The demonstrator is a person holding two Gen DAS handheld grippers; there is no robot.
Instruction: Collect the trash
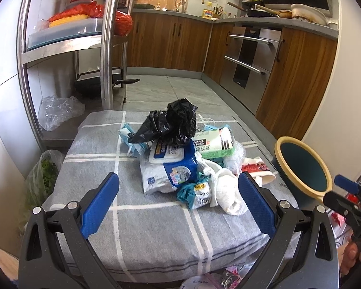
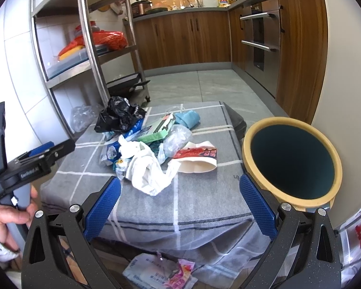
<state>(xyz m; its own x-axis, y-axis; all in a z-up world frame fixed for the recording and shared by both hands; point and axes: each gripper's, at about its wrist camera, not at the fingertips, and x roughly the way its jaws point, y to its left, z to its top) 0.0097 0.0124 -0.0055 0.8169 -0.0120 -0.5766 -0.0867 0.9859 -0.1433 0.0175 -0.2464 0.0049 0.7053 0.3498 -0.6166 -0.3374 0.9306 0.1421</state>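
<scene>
Both the left tongs (image 1: 178,196) and the right tongs (image 2: 180,196) were spread wide and held nothing. The trash pile (image 1: 190,154), topped by a black plastic bag (image 1: 170,125), lay on the cloth-covered counter (image 1: 103,144), near the bin (image 2: 292,159) at its right edge.

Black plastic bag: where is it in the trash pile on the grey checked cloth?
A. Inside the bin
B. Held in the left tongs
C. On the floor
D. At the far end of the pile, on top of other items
D: the black plastic bag sits on the wipes pack at the pile's far end, well clear of the bin.
</scene>
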